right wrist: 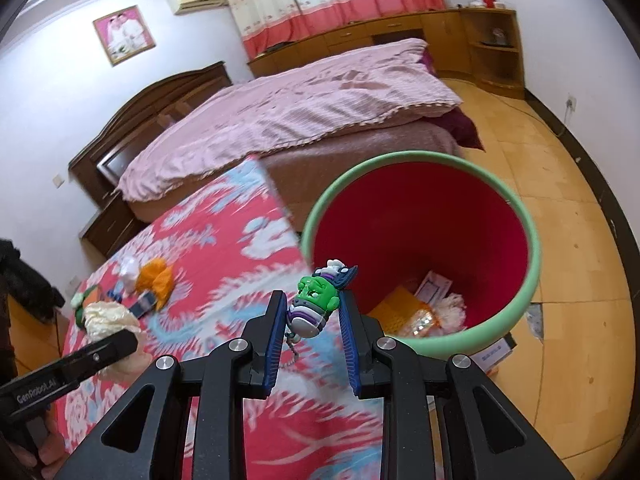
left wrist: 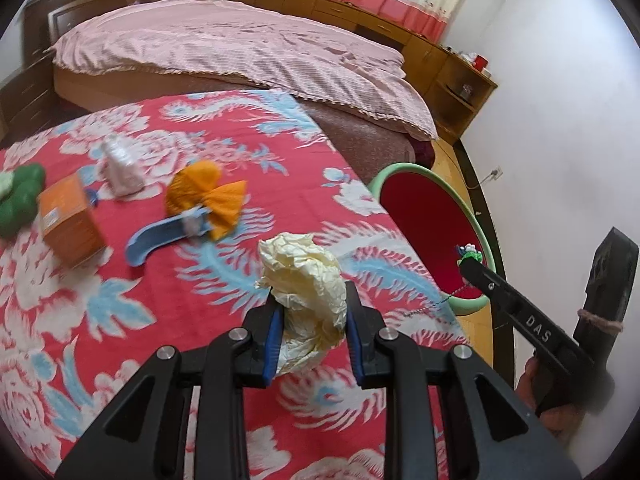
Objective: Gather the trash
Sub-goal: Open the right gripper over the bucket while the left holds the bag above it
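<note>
My left gripper [left wrist: 312,300] is shut on a crumpled cream paper ball [left wrist: 304,276] and holds it above the red floral cloth [left wrist: 120,320]. The ball also shows in the right wrist view [right wrist: 108,318]. My right gripper [right wrist: 314,304] is shut on a small green toy figure with a bead chain [right wrist: 316,300], held near the cloth's edge beside the bin. It also shows in the left wrist view [left wrist: 470,258]. The bin [right wrist: 532,276] is red inside with a green rim and stands on the floor; it holds some paper and packaging.
On the cloth lie an orange paper wad [left wrist: 204,196], a blue plastic piece [left wrist: 160,236], an orange box [left wrist: 70,220], a white crumpled wrapper [left wrist: 120,168] and a green object [left wrist: 20,200]. A pink-covered bed [left wrist: 240,52] lies behind. Wooden cabinets [left wrist: 452,76] line the far wall.
</note>
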